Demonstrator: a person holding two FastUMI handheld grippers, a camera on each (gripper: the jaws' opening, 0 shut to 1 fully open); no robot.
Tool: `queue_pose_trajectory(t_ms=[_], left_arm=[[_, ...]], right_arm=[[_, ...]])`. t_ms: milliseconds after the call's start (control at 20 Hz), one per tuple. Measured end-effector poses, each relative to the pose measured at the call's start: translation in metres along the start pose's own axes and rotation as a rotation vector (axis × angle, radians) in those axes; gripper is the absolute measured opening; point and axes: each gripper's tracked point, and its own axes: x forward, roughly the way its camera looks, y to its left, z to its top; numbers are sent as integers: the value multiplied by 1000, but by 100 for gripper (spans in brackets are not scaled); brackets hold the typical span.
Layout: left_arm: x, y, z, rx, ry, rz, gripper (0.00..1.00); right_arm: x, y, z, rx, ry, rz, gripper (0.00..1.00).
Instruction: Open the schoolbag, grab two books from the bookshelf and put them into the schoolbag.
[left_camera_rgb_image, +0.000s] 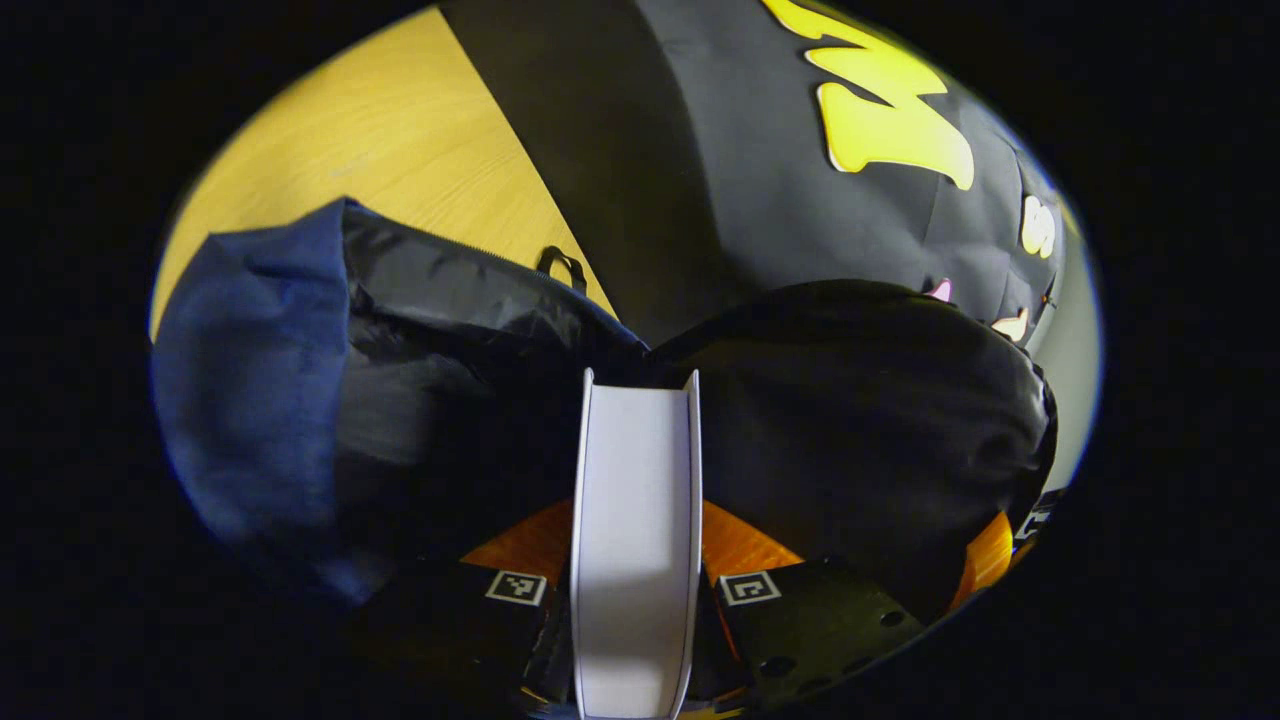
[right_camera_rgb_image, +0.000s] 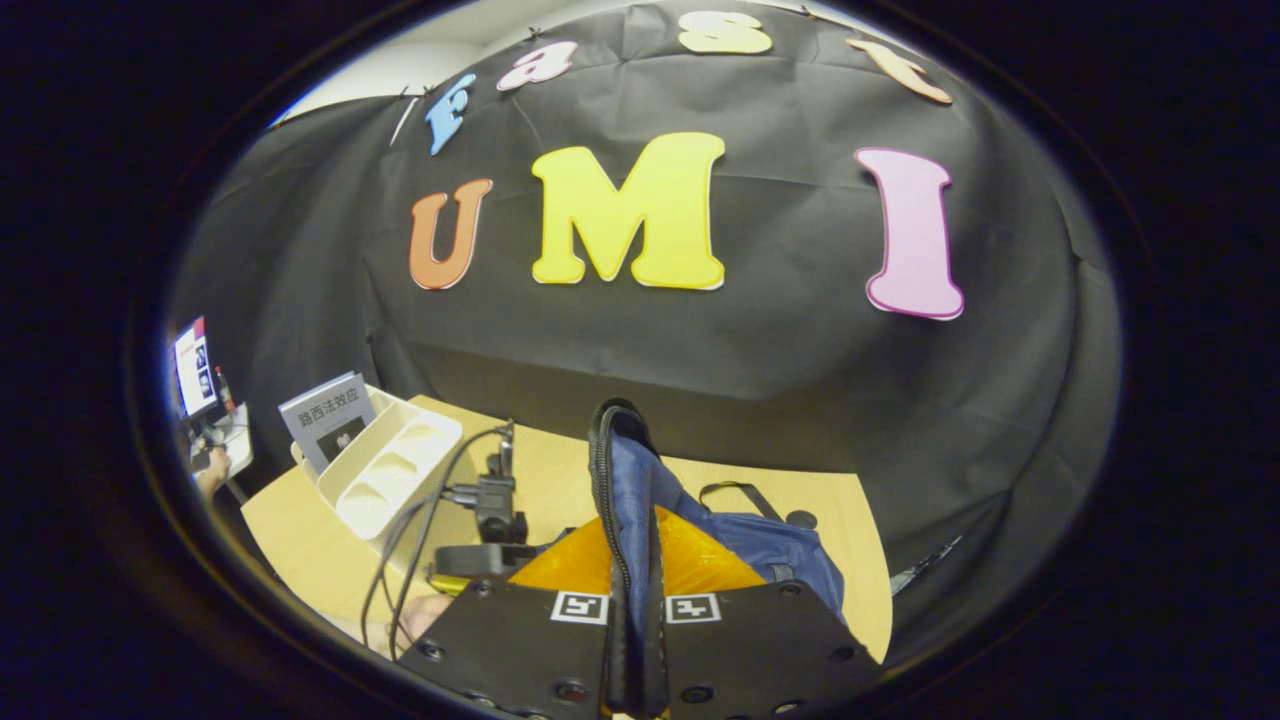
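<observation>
In the left gripper view my left gripper (left_camera_rgb_image: 636, 548) is shut on a white book (left_camera_rgb_image: 636, 470), held on edge with its far end reaching into the open mouth of the schoolbag (left_camera_rgb_image: 250, 370). The bag is blue outside with a black lining (left_camera_rgb_image: 860, 420). In the right gripper view my right gripper (right_camera_rgb_image: 636, 605) is shut on the bag's zippered blue flap (right_camera_rgb_image: 632, 480) and holds it upright above the bag's body (right_camera_rgb_image: 775, 550). The white bookshelf (right_camera_rgb_image: 395, 470) stands at the left with a grey book (right_camera_rgb_image: 328, 412) upright in it. The left gripper's body (right_camera_rgb_image: 492, 520) with its cables shows beside the shelf.
The wooden table (right_camera_rgb_image: 560, 475) carries the bag and shelf; it runs to the black cloth wall (left_camera_rgb_image: 780, 200). A black strap loop (right_camera_rgb_image: 735, 492) lies behind the bag. A screen (right_camera_rgb_image: 195, 365) and a person's hand (right_camera_rgb_image: 212, 472) are at the far left.
</observation>
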Motion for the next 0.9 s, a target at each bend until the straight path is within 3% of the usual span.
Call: queue_pose_trajectory(t_ms=[100, 150, 250, 300, 350, 400, 450, 550, 750, 900], left_arm=[[7, 5, 3, -47, -6, -55, 49], [8, 8, 4, -48, -11, -68, 53], [8, 13, 7, -27, -16, -59, 49], [10, 18, 8, -16, -16, -38, 49], [8, 31, 8, 2, -23, 31, 60], [10, 39, 11, 25, -7, 74, 67], [10, 47, 7, 48, 14, 111, 67], [2, 55, -6, 103, 57, 159, 78], [-16, 54, -1, 224, 50, 229, 79], [-37, 56, 18, 335, 17, 328, 86]], right_arm=[[1, -2, -1, -21, -7, -11, 6], [1, -3, -1, -23, -13, -14, 6], [2, -4, -5, -19, -9, -4, 6], [3, -5, -6, -25, -5, -5, 6], [4, -8, -7, -35, -1, -10, 3], [4, -8, -8, -39, -1, -7, 6], [4, -7, -8, -41, -1, -2, 6], [3, -8, -9, -30, -8, 4, 6], [5, -21, -10, -8, -22, -16, 6], [4, -31, -12, 21, -32, -21, 6]])
